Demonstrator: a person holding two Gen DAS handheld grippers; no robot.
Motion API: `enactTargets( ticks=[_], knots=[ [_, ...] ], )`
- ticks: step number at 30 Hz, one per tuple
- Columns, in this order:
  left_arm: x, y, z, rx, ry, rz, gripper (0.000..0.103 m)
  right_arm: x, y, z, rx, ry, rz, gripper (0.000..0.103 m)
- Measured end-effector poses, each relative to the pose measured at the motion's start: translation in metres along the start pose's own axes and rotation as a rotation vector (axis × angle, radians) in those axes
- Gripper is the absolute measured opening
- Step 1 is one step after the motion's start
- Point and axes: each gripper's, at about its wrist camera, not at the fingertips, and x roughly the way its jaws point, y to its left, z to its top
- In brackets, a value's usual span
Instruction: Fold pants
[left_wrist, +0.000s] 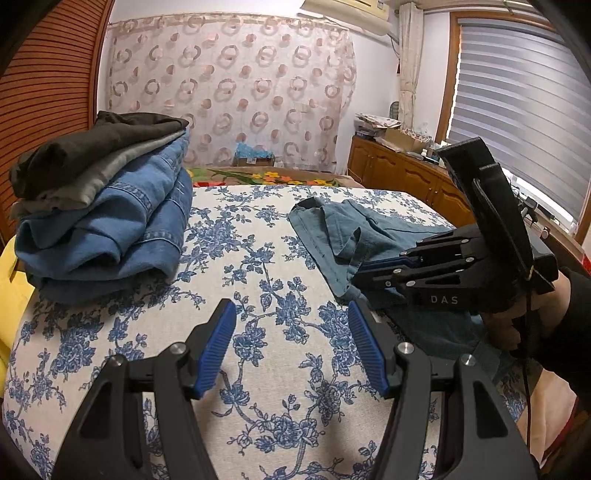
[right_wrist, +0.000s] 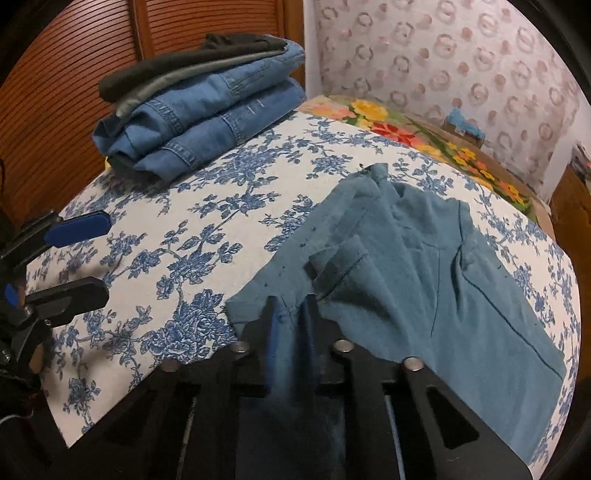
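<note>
Teal pants lie partly spread on the floral cloth of the table, at the right in both views; they also show in the left wrist view. My right gripper is shut on the near edge of the teal pants, with cloth pinched between its fingers. In the left wrist view the right gripper lies low over the pants' edge. My left gripper is open and empty above bare floral cloth, left of the pants. It also shows at the left edge of the right wrist view.
A stack of folded clothes, blue jeans under grey and black garments, sits at the far left of the table. A wooden slatted door stands behind it. A wooden cabinet and a window with blinds are at the right.
</note>
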Motion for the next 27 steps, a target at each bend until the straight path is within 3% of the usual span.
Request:
enactTargets(
  ticks=[4,8,15,27],
  knots=[
    [0.000,0.000,0.000,-0.002,0.002,0.002,0.062,-0.009,-0.002,0.001,0.010,-0.039,-0.008,0.000],
    [0.000,0.000,-0.001,0.000,0.003,0.005,0.062,-0.037,-0.012,0.005,0.050,-0.134,-0.015,0.000],
    [0.001,-0.002,0.000,0.008,0.011,0.011,0.062,-0.078,-0.041,0.014,0.099,-0.215,-0.065,0.000],
    [0.002,-0.046,0.012,0.061,0.039,-0.084,0.062,-0.113,-0.118,-0.001,0.193,-0.218,-0.240,0.000]
  ],
)
